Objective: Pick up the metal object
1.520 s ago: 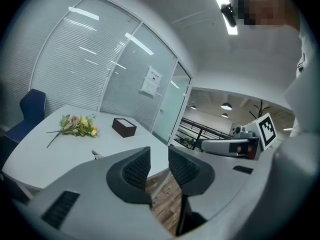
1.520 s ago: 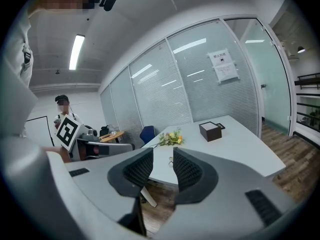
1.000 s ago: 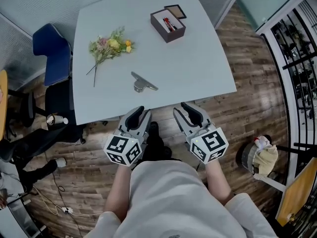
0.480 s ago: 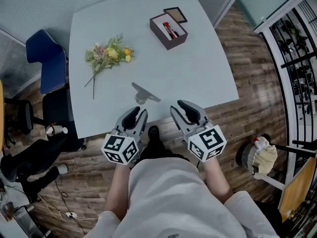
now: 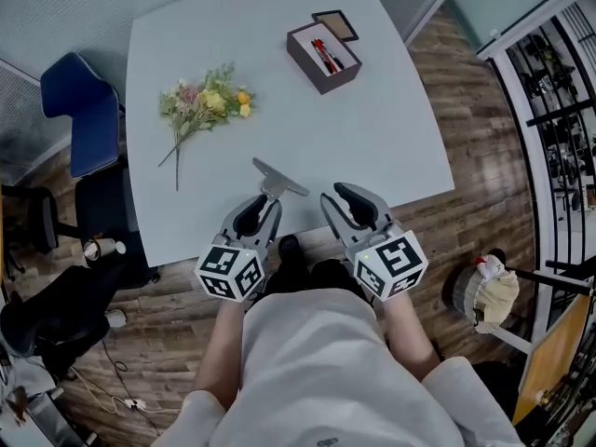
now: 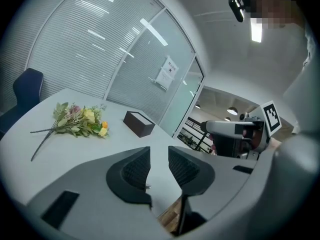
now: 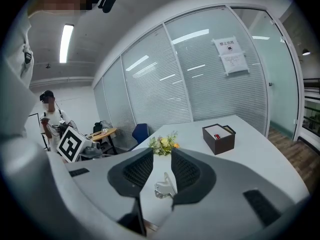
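Your left gripper (image 5: pixel 264 207) and right gripper (image 5: pixel 341 200) hover at the table's (image 5: pixel 372 128) near edge, jaws slightly parted, gripping nothing. The metal object (image 5: pixel 277 181) lies on the table just beyond the left tips and shows through the right jaws' gap (image 7: pixel 164 184). Flowers (image 5: pixel 200 101) and box (image 5: pixel 323 56) lie farther back.

The metal object (image 5: pixel 278 177) is silvery, the table (image 5: pixel 372 128) pale grey, the box (image 5: pixel 329 76) dark brown, the chair (image 5: pixel 68 110) blue.

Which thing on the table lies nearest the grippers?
The silver metal object at the near edge of the table; the flower bunch and the dark brown box lie farther back.
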`<state>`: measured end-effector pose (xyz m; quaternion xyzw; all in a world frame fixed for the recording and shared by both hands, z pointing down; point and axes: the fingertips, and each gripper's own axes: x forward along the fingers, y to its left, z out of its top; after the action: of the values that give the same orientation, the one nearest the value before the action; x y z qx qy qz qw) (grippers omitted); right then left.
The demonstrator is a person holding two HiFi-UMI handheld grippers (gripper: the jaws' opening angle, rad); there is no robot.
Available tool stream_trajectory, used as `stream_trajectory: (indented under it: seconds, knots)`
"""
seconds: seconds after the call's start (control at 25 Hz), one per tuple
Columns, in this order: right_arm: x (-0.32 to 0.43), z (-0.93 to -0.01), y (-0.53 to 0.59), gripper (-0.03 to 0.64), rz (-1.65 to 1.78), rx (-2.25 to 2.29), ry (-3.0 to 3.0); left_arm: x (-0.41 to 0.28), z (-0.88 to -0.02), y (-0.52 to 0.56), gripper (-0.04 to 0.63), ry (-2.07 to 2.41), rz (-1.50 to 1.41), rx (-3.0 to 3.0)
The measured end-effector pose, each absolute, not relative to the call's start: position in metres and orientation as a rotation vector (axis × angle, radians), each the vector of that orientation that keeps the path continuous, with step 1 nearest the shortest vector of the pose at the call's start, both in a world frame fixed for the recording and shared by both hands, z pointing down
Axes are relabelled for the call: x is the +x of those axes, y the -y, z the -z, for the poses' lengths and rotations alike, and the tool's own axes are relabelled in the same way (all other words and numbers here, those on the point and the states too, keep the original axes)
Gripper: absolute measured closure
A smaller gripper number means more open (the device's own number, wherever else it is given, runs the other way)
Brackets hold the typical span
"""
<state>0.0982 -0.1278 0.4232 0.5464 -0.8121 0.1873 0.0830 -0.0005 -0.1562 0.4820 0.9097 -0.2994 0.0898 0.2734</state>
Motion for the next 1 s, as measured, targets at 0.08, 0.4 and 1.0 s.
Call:
stream_trajectory:
  seconds: [0.08,0.4,1.0]
  knots:
    - [0.096,-0.425,0.13,0.5,-0.561,1.627,2.423,-0.002,-0.488,0.157,0.479,0.805,-0.25,2.435]
    - [0.085,-0.43,0.133,0.5,-0.568,1.587,2.424,-0.01,-0.504,0.158,0.479,0.827,-0.247,2.36]
    - [0.065,-0.442,0.139,0.502,-0.567,1.455,2.431,-0.022,-0.553,0.17,0.479,0.928,-0.187,2.159]
